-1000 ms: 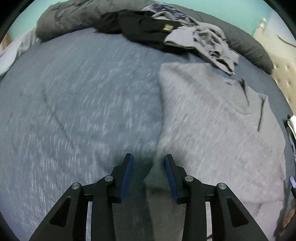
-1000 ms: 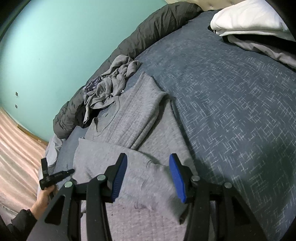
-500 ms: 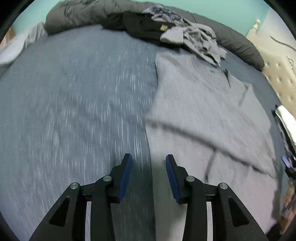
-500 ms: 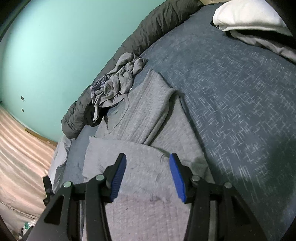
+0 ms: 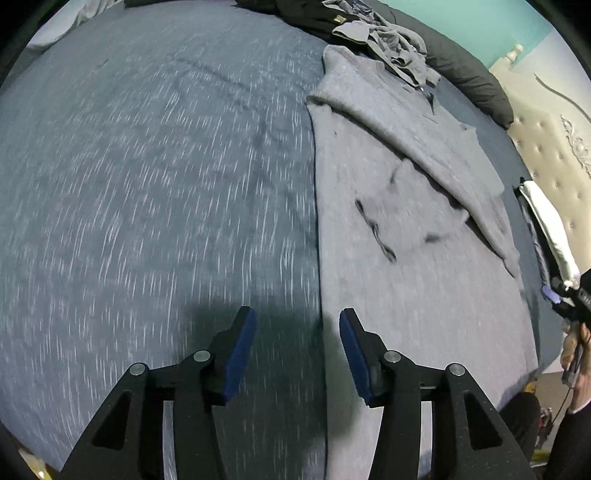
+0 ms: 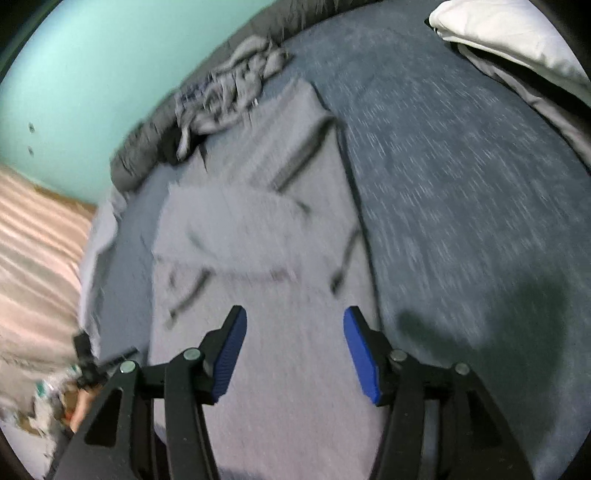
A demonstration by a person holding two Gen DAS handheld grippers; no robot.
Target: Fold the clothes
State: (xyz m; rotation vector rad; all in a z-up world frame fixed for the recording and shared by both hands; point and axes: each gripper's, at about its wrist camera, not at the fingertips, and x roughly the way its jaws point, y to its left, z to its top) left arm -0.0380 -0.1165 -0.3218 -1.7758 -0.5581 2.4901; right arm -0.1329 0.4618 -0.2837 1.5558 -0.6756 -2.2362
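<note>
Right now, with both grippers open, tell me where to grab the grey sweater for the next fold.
Take the grey sweater by its near hem corners, probably. The left gripper already straddles the long left edge, so come in low from the left there. The right gripper hangs over the body; shift it to the right edge. Both sleeves already lie folded across the chest.

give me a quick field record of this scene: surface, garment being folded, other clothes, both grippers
surface: bed with blue-grey cover
garment being folded: grey sweater, spread flat with both sleeves folded in across the body
other clothes: rumpled grey and black pile past the sweater's far end; folded white and grey stack on the bed's far side
left gripper: open, empty, over the sweater's side edge
right gripper: open, empty, above the sweater's near end
image quality: motion blur in both views
</note>
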